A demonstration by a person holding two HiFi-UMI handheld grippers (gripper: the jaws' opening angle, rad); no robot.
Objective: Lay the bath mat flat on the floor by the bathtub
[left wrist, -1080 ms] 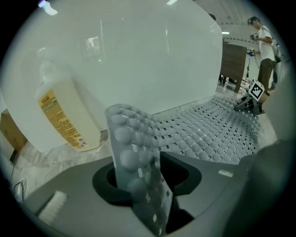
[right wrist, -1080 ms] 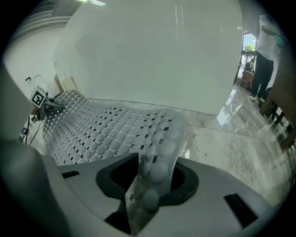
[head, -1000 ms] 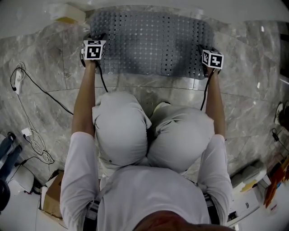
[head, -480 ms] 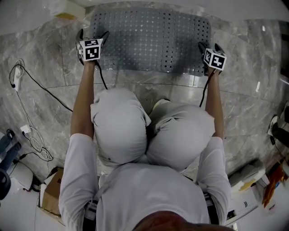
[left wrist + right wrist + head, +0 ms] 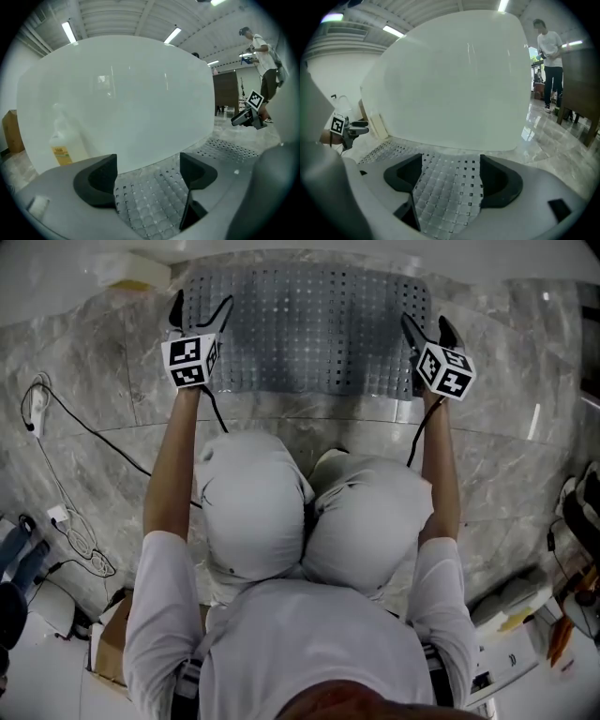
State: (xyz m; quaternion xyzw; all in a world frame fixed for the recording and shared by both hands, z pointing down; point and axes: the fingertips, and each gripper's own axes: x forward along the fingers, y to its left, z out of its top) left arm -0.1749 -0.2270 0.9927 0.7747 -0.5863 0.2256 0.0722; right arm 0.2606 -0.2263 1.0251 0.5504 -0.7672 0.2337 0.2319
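The grey perforated bath mat [image 5: 309,329] lies flat on the marble floor against the white bathtub [image 5: 122,103]. My left gripper [image 5: 200,307] hovers over its left end, my right gripper [image 5: 427,329] over its right end, both lifted clear of it. The left gripper's jaws [image 5: 147,176] stand open after just closing a little; the mat [image 5: 145,206] shows on the floor below the gap. The right gripper's jaws [image 5: 450,180] have just been opening and stand wide, with the mat [image 5: 450,197] beneath and nothing gripped.
A bottle with a yellow label [image 5: 61,145] stands by the tub's left end. Cables [image 5: 56,418] trail over the floor at left and a cardboard box [image 5: 112,643] sits behind. A person [image 5: 548,51] stands in the distance. My knees are just short of the mat.
Both grippers have let go of the mat's near corners, opened and risen off the floor. The mat stays flat by the tub.
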